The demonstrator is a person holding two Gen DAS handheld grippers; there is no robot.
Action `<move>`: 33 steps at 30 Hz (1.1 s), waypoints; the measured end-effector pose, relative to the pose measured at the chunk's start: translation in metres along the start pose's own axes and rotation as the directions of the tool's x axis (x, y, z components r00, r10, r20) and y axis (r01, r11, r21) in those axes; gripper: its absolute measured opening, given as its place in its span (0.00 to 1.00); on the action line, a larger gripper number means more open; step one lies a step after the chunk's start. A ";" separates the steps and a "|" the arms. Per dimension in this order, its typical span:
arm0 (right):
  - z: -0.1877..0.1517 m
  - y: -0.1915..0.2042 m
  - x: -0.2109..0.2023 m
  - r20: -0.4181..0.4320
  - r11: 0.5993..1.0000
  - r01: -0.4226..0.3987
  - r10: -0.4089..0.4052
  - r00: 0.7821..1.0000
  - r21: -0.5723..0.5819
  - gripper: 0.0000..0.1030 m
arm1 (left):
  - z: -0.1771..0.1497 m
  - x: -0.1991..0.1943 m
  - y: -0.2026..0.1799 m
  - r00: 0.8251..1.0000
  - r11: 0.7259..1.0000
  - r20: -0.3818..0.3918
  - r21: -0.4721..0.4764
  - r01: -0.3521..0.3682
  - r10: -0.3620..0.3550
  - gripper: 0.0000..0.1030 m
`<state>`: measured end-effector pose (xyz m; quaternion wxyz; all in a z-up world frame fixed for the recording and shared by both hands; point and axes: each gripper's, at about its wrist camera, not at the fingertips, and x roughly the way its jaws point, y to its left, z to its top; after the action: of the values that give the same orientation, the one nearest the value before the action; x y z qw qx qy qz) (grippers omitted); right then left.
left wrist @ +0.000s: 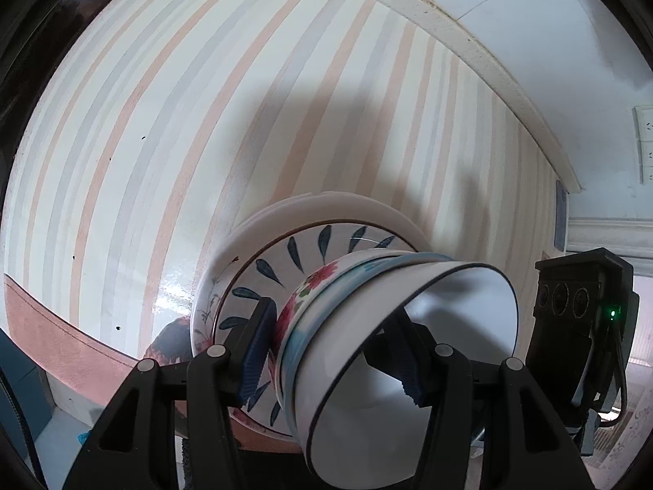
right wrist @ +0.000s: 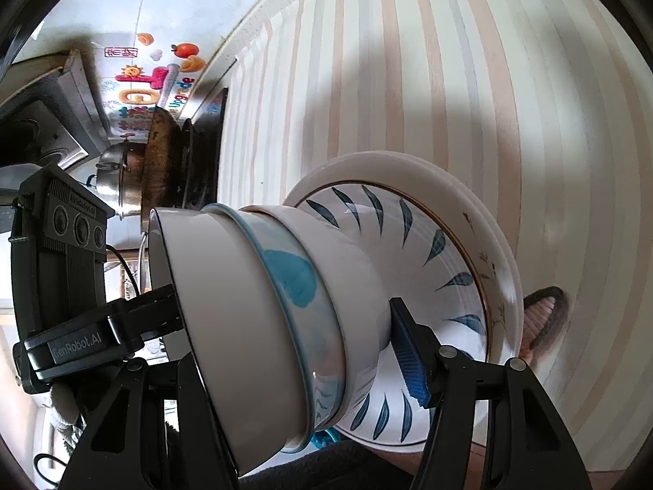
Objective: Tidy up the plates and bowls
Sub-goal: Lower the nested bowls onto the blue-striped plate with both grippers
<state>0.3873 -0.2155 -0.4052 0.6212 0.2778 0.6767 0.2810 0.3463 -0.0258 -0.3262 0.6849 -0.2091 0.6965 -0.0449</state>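
Observation:
A stack of nested bowls [left wrist: 367, 339] sits on a blue-leaf plate [left wrist: 285, 257], which rests on white plates [left wrist: 326, 208]. My left gripper [left wrist: 334, 359] is shut on the bowl stack, one blue pad outside by the floral bowl, the other inside the top white bowl. In the right wrist view the same bowl stack [right wrist: 277, 306] lies on the leaf plate [right wrist: 440, 253] and white plates [right wrist: 408, 167]. My right gripper [right wrist: 294, 343] is shut on the stack, its blue pad [right wrist: 408, 355] under the lowest bowl; its other finger is hidden behind the bowls.
A striped tabletop [left wrist: 204, 122] lies under the plates, with its cream edge [left wrist: 469, 45] at the back. A dark pot and a steel pot [right wrist: 163, 163] stand at the table's far side. Each view shows the other gripper's black body [left wrist: 579, 306] [right wrist: 61, 265].

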 end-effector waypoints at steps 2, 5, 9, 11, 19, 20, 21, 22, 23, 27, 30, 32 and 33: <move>0.001 -0.001 0.004 -0.007 1.000 0.005 -0.005 1.000 0.005 0.61 | -0.001 0.000 0.004 1.000 1.000 -0.002 0.004 -0.004 0.004 0.50; 0.006 0.000 0.013 -0.014 1.000 0.011 -0.011 1.000 0.014 0.61 | -0.001 0.004 0.006 1.000 1.000 -0.010 0.001 -0.006 0.006 0.50; 0.006 -0.001 0.015 -0.012 1.000 0.021 -0.021 1.000 0.013 0.61 | 0.000 0.005 0.005 1.000 1.000 -0.012 -0.005 -0.002 0.001 0.50; 0.006 -0.002 0.014 -0.013 1.000 0.025 -0.025 1.000 0.016 0.61 | 0.001 0.007 0.007 1.000 1.000 -0.013 -0.004 0.000 0.000 0.50; 0.004 -0.004 0.012 -0.021 0.998 0.058 -0.058 0.998 0.027 0.61 | -0.001 0.009 0.007 1.000 1.000 -0.015 -0.004 -0.005 0.004 0.50; 0.004 -0.004 0.012 -0.021 0.998 0.057 -0.057 0.998 0.030 0.61 | 0.000 0.008 0.007 1.000 1.000 -0.016 -0.002 -0.007 0.007 0.50; 0.004 -0.004 0.012 -0.022 0.998 0.060 -0.059 0.998 0.031 0.61 | 0.000 0.008 0.006 1.000 1.000 -0.014 -0.003 -0.008 0.008 0.49; 0.004 -0.004 0.012 -0.022 0.998 0.062 -0.061 0.998 0.031 0.61 | -0.001 0.008 0.006 1.000 1.000 -0.012 -0.003 -0.010 0.010 0.49; 0.003 -0.003 0.011 -0.022 0.997 0.066 -0.066 0.998 0.032 0.61 | -0.001 0.007 0.006 1.000 1.000 -0.010 -0.003 -0.011 0.011 0.49; 0.001 0.000 0.011 -0.021 0.995 0.089 -0.088 0.996 0.040 0.61 | -0.006 -0.002 0.000 0.998 0.998 0.028 0.020 -0.054 0.053 0.49; -0.001 0.008 0.000 0.007 0.992 0.128 -0.128 0.992 0.010 0.61 | -0.010 -0.016 -0.005 0.989 0.991 0.084 0.048 -0.125 0.121 0.49; -0.002 0.013 -0.007 0.022 0.988 0.152 -0.152 0.988 -0.008 0.61 | -0.015 -0.023 -0.008 0.983 0.986 0.112 0.064 -0.155 0.147 0.49; -0.002 0.016 -0.011 0.031 0.987 0.162 -0.161 0.986 -0.012 0.61 | -0.017 -0.028 -0.009 0.979 0.983 0.128 0.071 -0.170 0.160 0.50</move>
<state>0.3862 -0.2128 -0.3860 0.6541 0.2215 0.6855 0.2305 0.3313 -0.0281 -0.2955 0.7355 -0.1246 0.6660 -0.0035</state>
